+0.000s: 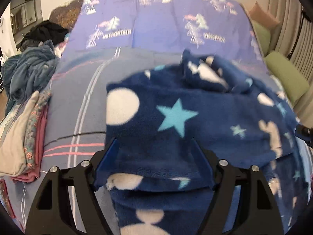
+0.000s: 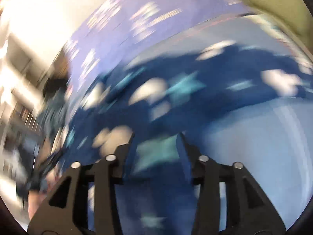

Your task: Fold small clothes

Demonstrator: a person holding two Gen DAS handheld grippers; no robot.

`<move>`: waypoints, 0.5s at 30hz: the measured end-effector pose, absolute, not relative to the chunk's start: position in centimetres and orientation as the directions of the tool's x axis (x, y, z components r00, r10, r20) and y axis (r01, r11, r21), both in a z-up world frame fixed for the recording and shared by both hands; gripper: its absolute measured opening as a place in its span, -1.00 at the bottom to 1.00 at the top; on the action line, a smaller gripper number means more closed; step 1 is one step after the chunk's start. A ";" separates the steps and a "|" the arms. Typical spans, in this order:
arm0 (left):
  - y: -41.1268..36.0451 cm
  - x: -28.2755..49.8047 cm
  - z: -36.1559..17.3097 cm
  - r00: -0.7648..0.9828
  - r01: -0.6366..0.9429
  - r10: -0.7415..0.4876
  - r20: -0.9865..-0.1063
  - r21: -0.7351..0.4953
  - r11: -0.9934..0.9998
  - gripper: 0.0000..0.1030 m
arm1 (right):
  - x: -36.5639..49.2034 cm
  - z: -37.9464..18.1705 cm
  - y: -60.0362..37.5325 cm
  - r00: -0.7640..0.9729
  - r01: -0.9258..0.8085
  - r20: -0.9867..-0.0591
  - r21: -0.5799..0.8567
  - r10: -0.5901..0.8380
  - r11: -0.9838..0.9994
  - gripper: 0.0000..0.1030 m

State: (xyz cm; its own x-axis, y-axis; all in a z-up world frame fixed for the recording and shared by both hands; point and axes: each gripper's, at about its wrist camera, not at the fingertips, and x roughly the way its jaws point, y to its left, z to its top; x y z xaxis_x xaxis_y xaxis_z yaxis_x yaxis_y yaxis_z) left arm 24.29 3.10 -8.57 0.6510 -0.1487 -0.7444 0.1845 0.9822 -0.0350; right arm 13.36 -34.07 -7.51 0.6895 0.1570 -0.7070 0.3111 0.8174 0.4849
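Observation:
A navy fleece garment with white dots and light-blue stars lies on the bed's grey striped sheet, folded over with a loose flap at its far end. My left gripper is over its near edge, jaws wide apart, with a fold of fleece lying between the fingers; I see no pinch. The right wrist view is heavily blurred. There my right gripper stands partly open above the same fleece, with cloth showing between its fingers and bare sheet to the right.
A stack of folded clothes sits at the bed's left edge, with a blue-grey heap and a black garment behind it. A purple patterned quilt covers the far end. Green cushions line the right side.

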 end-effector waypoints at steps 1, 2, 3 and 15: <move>3.4 23.9 -7.9 0.667 0.181 -0.148 -0.730 -0.034 0.983 0.50 | 12.4 -8.0 -36.9 0.694 0.395 -0.712 0.500 0.106 0.770 -0.06; 3.3 23.6 -7.4 0.681 0.176 -0.147 -0.718 -0.034 0.984 0.52 | 11.5 -8.7 -38.9 0.693 0.455 -0.717 0.522 0.082 0.721 0.03; 3.5 23.3 -7.1 0.695 0.173 -0.150 -0.704 -0.039 0.984 0.54 | 9.8 -10.0 -42.2 0.692 0.537 -0.719 0.573 0.065 0.619 0.10; 1.1 23.5 -8.1 0.647 0.169 -0.156 -0.746 -0.060 0.984 0.66 | 3.6 -18.3 -56.5 0.779 0.624 -0.626 0.771 -0.033 0.127 0.32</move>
